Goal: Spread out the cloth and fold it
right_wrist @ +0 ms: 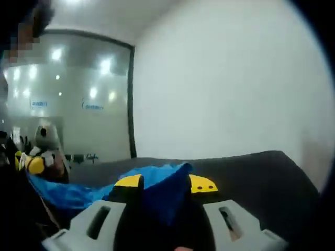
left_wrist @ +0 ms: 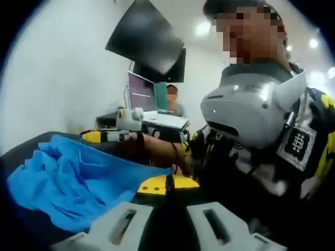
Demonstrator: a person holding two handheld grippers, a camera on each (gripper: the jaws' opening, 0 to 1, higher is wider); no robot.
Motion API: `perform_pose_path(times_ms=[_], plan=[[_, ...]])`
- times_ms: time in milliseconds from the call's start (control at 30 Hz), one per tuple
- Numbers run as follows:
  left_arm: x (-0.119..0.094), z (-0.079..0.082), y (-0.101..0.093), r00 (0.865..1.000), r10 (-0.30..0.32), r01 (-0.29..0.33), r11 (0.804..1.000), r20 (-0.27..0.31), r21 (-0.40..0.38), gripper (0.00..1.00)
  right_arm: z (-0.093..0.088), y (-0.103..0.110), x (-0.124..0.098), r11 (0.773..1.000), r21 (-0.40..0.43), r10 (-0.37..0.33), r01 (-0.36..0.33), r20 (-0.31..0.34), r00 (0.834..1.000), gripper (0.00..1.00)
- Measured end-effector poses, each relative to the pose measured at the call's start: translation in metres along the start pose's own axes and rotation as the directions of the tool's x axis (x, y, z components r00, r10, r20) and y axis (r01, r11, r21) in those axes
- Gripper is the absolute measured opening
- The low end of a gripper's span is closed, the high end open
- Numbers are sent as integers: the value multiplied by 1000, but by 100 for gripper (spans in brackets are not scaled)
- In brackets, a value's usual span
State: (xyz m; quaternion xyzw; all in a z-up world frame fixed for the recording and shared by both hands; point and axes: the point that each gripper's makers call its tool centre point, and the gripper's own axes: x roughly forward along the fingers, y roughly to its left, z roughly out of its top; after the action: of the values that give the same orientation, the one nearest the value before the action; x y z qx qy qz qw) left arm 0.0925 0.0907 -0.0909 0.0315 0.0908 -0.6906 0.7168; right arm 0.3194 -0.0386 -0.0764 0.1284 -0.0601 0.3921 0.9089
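A bright blue cloth (left_wrist: 73,180) lies crumpled on a dark table (left_wrist: 21,151). In the left gripper view its near edge runs up to my left gripper (left_wrist: 168,183), whose yellow-tipped jaws are shut together on that edge. My right gripper (left_wrist: 107,136) reaches in from the person's side and meets the cloth's far edge. In the right gripper view the blue cloth (right_wrist: 167,193) bunches up between the yellow-tipped jaws of my right gripper (right_wrist: 166,184), which are shut on it. From there the cloth stretches left toward my left gripper (right_wrist: 34,162).
A person in a dark and yellow jacket (left_wrist: 261,151) stands close behind the table. An open laptop (left_wrist: 149,102) and a seated person (left_wrist: 171,99) are further back. The dark table (right_wrist: 251,178) extends right, toward a white wall (right_wrist: 220,78).
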Motion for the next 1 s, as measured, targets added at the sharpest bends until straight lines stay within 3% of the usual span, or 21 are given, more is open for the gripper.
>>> perform_pose_path(times_ms=[33,133,200,233,267,300,367,400,500,567,600,667,700,733,800,867,933,1000], plan=[[-4,2,0,1000,-2,2,1000,12,-1,2,1,-4,-3,1000,-6,-9,9,-8,1000,28],[-18,29,12,989,30,-31,1000,144,2,3,-9,-6,-5,1000,-17,-19,18,-55,998,29],[-30,54,11,968,21,-17,1000,252,-19,3,-20,-9,-10,999,-34,-28,24,-94,995,30],[-38,67,1,953,-19,25,1000,301,-15,2,-21,-16,-13,997,-43,-61,57,-95,994,30],[-46,84,-11,930,-71,71,997,360,11,2,-19,-22,-15,995,-44,-98,95,-75,992,30],[-61,104,-27,895,-130,118,991,426,55,2,-17,-22,-17,995,-50,-95,92,-64,993,30],[-82,125,-38,858,-154,121,988,489,99,3,-16,-17,-17,996,-50,-72,69,-60,996,30],[-90,132,-36,850,-133,90,990,509,109,3,-16,-11,-15,998,-52,-41,38,-58,997,31],[-108,139,-23,848,-35,-26,994,528,107,3,-16,1,-13,1000,-15,12,-13,-35,999,31],[-120,141,-17,841,9,-67,994,541,87,2,-22,6,-12,999,-16,31,-31,-50,998,32],[-129,149,-17,810,8,-71,994,587,84,2,-24,8,-11,999,-30,28,-29,-54,998,32],[-146,159,-22,770,-11,-54,995,637,82,2,-35,12,-9,996,-80,40,-49,-114,993,32],[-155,163,-21,751,-1,-76,993,661,87,2,-41,16,-7,995,-75,49,-60,-145,988,32],[-161,164,-17,741,25,-107,991,671,82,2,-49,20,-5,995,-69,60,-74,-188,980,32],[-170,160,-1,740,103,-179,983,664,46,2,-52,24,11,995,-51,72,-84,-197,978,33],[-174,139,36,745,283,-326,944,603,-41,3,-46,23,31,996,-47,67,-77,-196,978,34],[-182,119,56,744,421,-423,898,519,-122,9,-35,17,55,998,-21,51,-56,-179,983,35],[-152,90,73,756,516,-485,855,402,-184,11,-37,15,79,998,54,50,-40,-198,979,35]])
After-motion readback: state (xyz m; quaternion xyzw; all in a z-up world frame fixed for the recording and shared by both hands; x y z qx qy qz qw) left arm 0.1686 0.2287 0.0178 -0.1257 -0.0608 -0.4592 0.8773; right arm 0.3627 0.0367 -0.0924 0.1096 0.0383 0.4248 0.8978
